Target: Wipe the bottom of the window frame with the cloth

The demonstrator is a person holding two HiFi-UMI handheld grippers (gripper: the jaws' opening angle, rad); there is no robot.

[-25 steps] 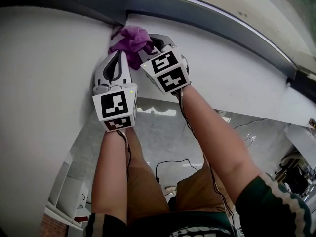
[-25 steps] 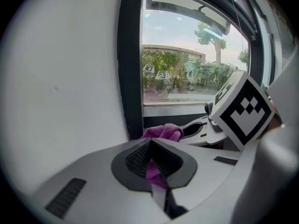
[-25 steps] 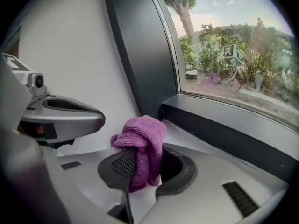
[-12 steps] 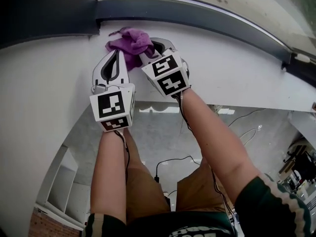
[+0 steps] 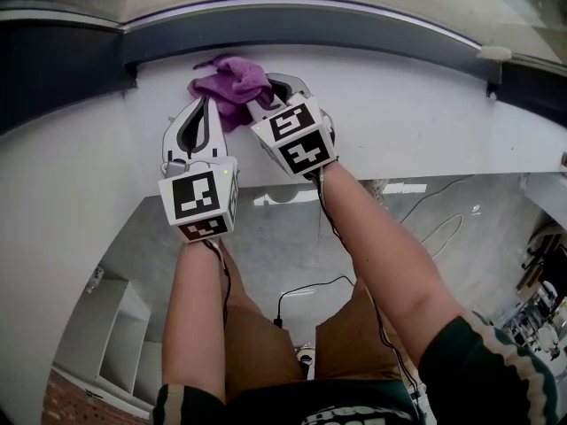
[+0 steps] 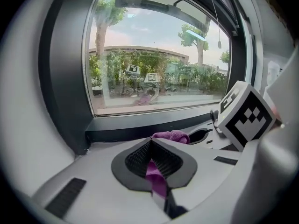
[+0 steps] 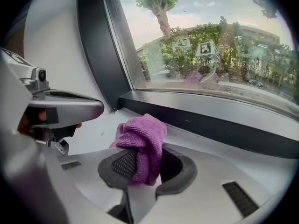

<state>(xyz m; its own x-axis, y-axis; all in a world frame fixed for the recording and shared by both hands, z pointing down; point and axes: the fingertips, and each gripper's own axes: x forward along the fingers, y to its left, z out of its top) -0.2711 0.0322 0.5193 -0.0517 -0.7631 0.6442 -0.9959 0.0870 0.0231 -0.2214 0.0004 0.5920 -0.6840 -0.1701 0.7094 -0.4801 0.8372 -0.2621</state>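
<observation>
A bunched purple cloth [image 5: 232, 82] lies on the white sill [image 5: 416, 113], against the dark bottom rail of the window frame [image 5: 354, 34]. Both grippers hold it. My left gripper [image 5: 206, 104] is shut, with a strip of the cloth [image 6: 154, 176] pinched between its jaws. My right gripper [image 5: 266, 88] is just to its right, shut on the main bunch of cloth [image 7: 142, 134]. In the right gripper view the frame rail [image 7: 210, 125] runs just beyond the cloth. The two grippers sit side by side, almost touching.
The frame's dark upright [image 6: 65, 78] and the white side wall [image 5: 62, 175] stand to the left. The sill runs on to the right, to a small fitting [image 5: 493, 53] on the frame. Below the sill's front edge are the floor and cables [image 5: 310, 290].
Both grippers and the cloth have slid to the right along the rail, away from the left corner where the cloth sat a second ago. Both stay shut on the cloth.
</observation>
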